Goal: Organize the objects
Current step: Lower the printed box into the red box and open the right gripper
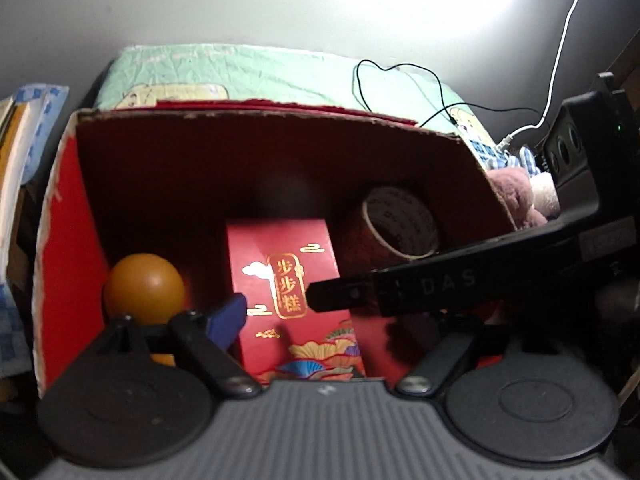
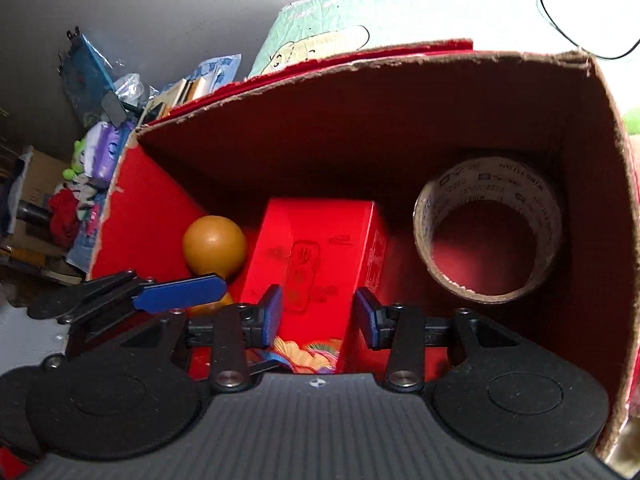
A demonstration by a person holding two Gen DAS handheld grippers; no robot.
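Red carton held red gift box, orange ball, tape roll. Right tongs spread astride gift box, pads apart from it. Left tongs spread, empty, beside ball.

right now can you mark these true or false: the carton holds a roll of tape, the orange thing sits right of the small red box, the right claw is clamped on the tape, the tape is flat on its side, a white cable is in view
1. The carton holds a roll of tape. True.
2. The orange gourd sits right of the small red box. False: it is on the left, tape on the right.
3. The right claw is clamped on the tape. False: its pads stand apart either side of the small red box.
4. The tape lies flat on its side. False: it is tilted, its hole facing the cameras.
5. A white cable is in view. True, outside the carton.
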